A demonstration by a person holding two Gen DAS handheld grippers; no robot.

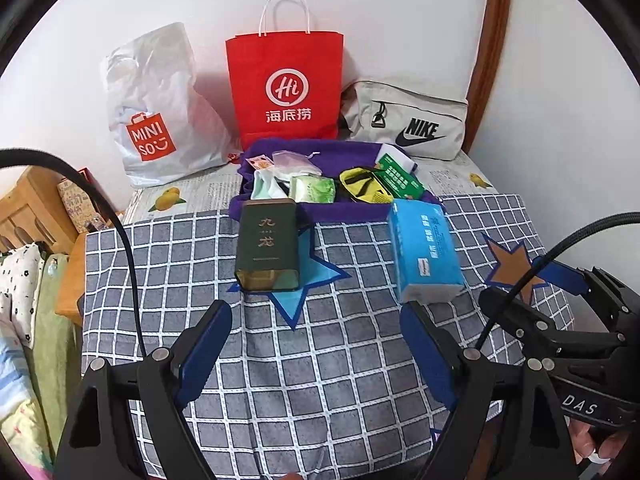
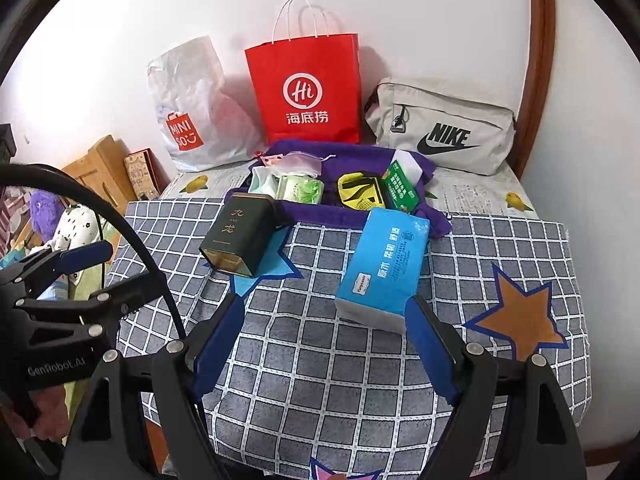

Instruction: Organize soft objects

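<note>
While both tools, left tool (image 1: 316,344) and right tool (image 2: 326,336), gape empty, the blue tissue pack (image 2: 382,270) lies on the checked cloth (image 2: 320,380).

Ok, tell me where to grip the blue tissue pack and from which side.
Grip the tissue pack across its two long sides, near the middle, coming down from above and in front. It lies flat on the checked cloth with its long axis running away from the right gripper, whose open, empty jaws look about wide enough for the narrow width. Being soft, it will probably give under the pads.
</note>
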